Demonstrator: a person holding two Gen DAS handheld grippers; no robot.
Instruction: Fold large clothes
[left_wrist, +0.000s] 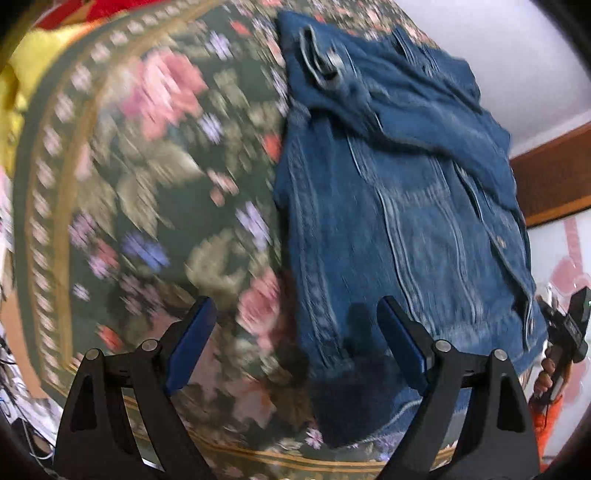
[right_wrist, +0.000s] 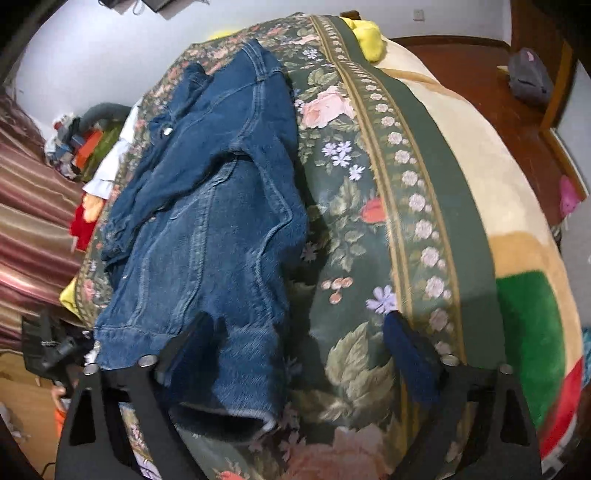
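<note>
Denim jacket (right_wrist: 207, 221) lies crumpled on the floral blanket (right_wrist: 354, 206) covering the bed. My left gripper (left_wrist: 295, 347) hangs over jacket's hem edge, jaws spread, nothing gripped. My right gripper (right_wrist: 299, 354) sits w/ jaws apart too, empty, above hem corner & blanket.

1. The place is a bedroom in a home: a wide bed (right_wrist: 461, 155) fills most of both views, covered by a dark green floral blanket (right_wrist: 373, 192) with roses and a bordered edge.
2. A second, cream blanket (right_wrist: 476, 166) with green and red blocks lies on the far side in the right wrist view.
3. Loose clothing (right_wrist: 85, 147) is heaped at the bed's side, near a striped curtain (right_wrist: 33, 221).
4. A wooden floor (right_wrist: 476, 70), plain white walls (right_wrist: 92, 48) and a grey bag (right_wrist: 528, 77) on the floor complete the domestic setting.
5. A denim jacket (right_wrist: 207, 206) lies spread on the blanket.
</note>
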